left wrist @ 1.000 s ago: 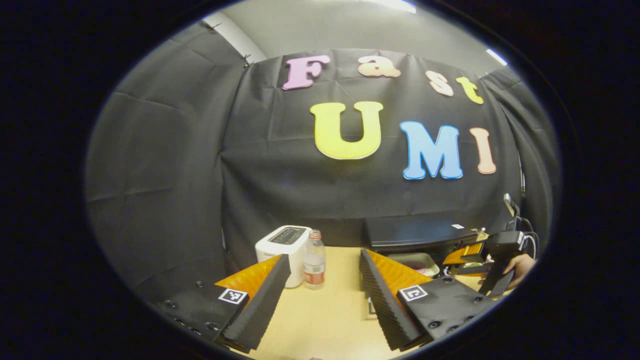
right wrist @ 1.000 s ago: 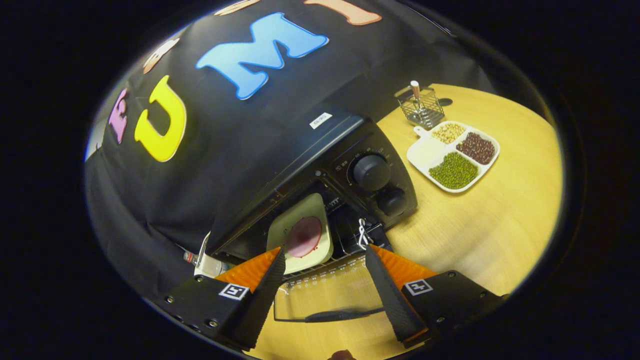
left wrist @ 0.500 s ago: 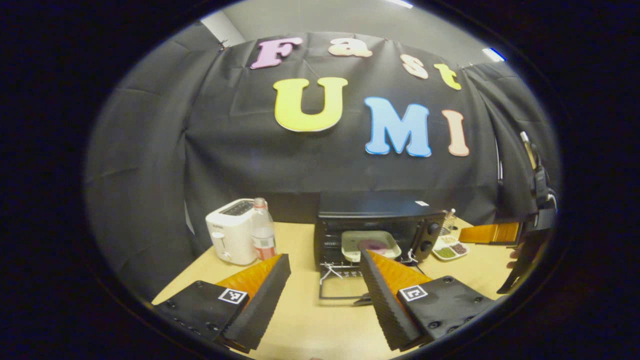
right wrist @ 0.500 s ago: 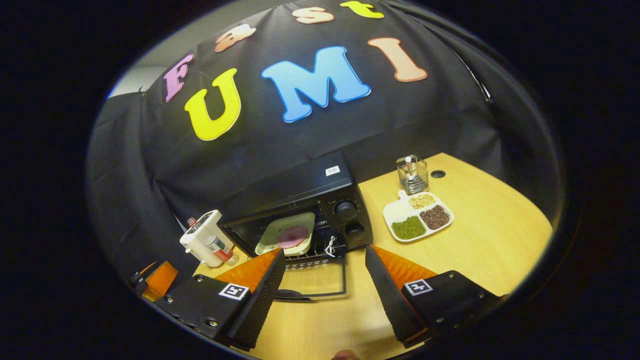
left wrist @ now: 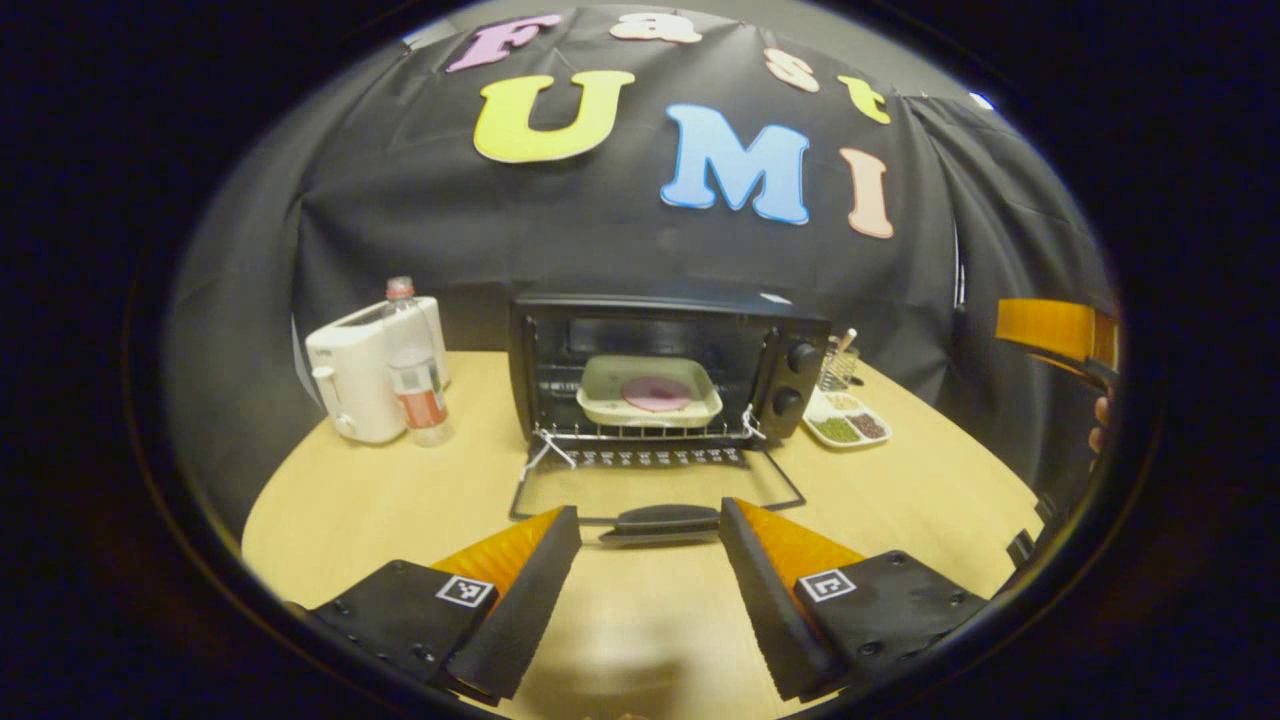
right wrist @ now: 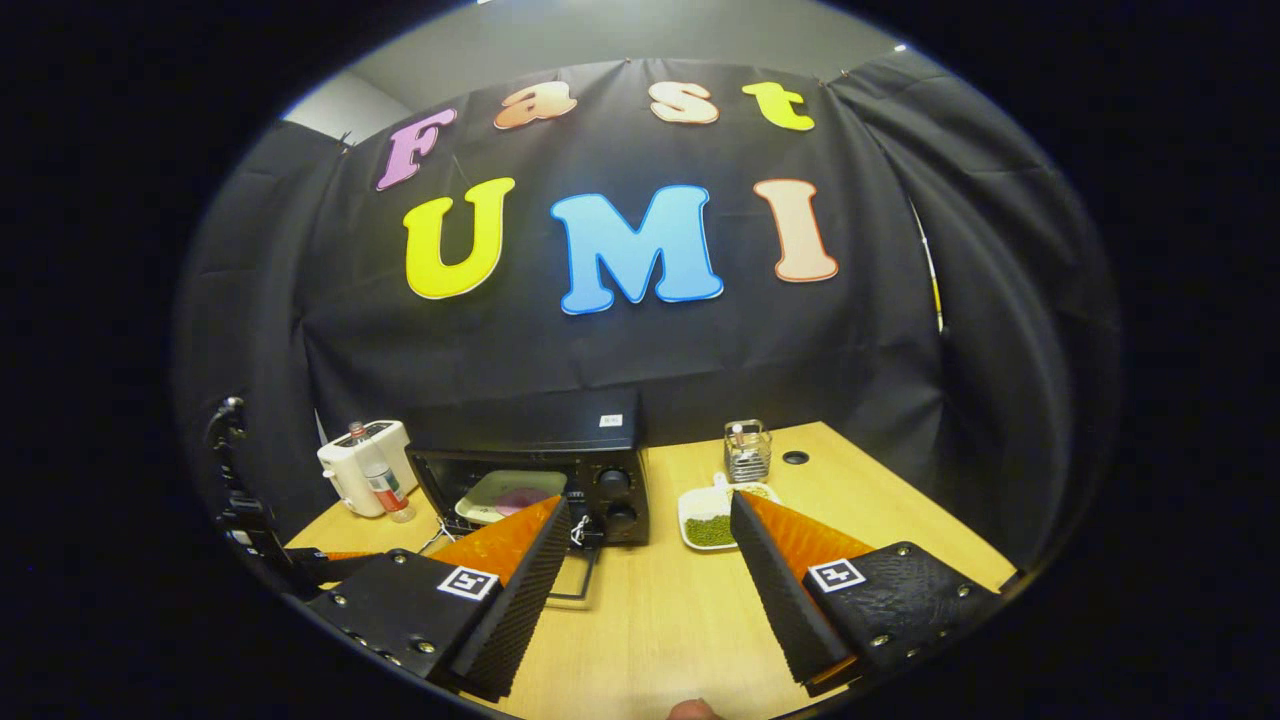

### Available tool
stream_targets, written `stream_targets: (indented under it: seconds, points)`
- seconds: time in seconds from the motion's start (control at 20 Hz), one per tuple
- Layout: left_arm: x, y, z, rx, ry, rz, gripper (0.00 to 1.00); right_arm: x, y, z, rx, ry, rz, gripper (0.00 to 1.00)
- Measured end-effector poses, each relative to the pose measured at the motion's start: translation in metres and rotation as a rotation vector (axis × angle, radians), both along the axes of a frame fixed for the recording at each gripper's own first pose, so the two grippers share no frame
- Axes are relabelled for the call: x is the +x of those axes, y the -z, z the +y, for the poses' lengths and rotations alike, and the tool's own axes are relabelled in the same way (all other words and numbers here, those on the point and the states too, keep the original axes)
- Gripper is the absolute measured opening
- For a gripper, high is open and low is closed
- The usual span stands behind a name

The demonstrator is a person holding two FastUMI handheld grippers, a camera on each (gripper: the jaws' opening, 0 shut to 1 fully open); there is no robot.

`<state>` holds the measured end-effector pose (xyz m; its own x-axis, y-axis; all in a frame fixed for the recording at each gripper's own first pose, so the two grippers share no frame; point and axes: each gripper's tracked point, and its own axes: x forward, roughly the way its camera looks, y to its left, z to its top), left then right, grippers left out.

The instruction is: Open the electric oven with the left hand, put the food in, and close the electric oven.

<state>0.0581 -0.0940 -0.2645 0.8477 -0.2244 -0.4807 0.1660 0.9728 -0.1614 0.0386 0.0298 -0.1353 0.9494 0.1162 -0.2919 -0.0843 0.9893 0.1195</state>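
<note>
Setting: a light wooden table backed by the black cloth booth wall, the electric oven standing at the table's far side.

Left gripper view, tool: the left gripper has its fingers spread wide, nothing between them, hovering over the table in front of the oven.
Left gripper view, oven: door is dropped flat open toward the camera, its dark handle sitting just beyond the gap between the fingertips, not touching either as far as can be seen.
Left gripper view, food: a pale dish with a pink round patch sits on the wire rack inside the oven.
Left gripper view, surroundings: white toaster and a bottle left of the oven; a divided snack plate right of it.

Right gripper view, tool: the right gripper is also spread open and empty, held well back from the oven.
Right gripper view, oven: the oven sits left of centre, door down, the dish visible inside.
Right gripper view, surroundings: snack plate and a wire holder right of the oven; toaster and bottle left of it.
</note>
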Motion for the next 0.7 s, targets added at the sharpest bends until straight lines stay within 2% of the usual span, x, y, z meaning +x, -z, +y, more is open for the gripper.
stream_targets:
  seconds: [0.05, 0.1, 0.2, 0.25, 0.35, 0.4, 0.55, 0.6, 0.7]
  points:
    - [0.001, 0.011, -0.006, -0.008, 0.006, 0.031, 0.91, -0.005, -0.003, -0.006, -0.016, 0.011, -0.005, 0.97]
    - [0.000, 0.022, -0.012, -0.014, 0.010, 0.067, 0.95, -0.009, -0.005, -0.012, -0.029, 0.019, -0.007, 0.97]
    - [0.006, 0.046, -0.022, -0.017, 0.010, 0.132, 0.95, -0.017, -0.005, -0.025, -0.054, 0.043, -0.003, 0.97]
    - [0.009, 0.057, -0.026, -0.017, 0.010, 0.152, 0.92, -0.020, -0.006, -0.033, -0.065, 0.059, 0.002, 0.97]
    - [0.010, 0.074, -0.031, 0.010, 0.012, 0.184, 0.99, -0.028, -0.006, -0.049, -0.085, 0.090, 0.013, 0.97]
    - [0.011, 0.083, -0.031, 0.030, 0.013, 0.200, 0.95, -0.031, -0.007, -0.056, -0.095, 0.106, 0.017, 0.97]
    - [0.013, 0.104, -0.034, 0.061, 0.009, 0.257, 0.95, -0.040, -0.008, -0.076, -0.125, 0.146, 0.027, 0.97]
    - [0.015, 0.110, -0.032, 0.077, -0.004, 0.274, 0.92, -0.044, -0.007, -0.079, -0.132, 0.151, 0.038, 0.97]
    - [0.026, 0.109, -0.034, 0.104, -0.001, 0.249, 0.95, -0.050, -0.004, -0.086, -0.150, 0.161, 0.059, 0.97]
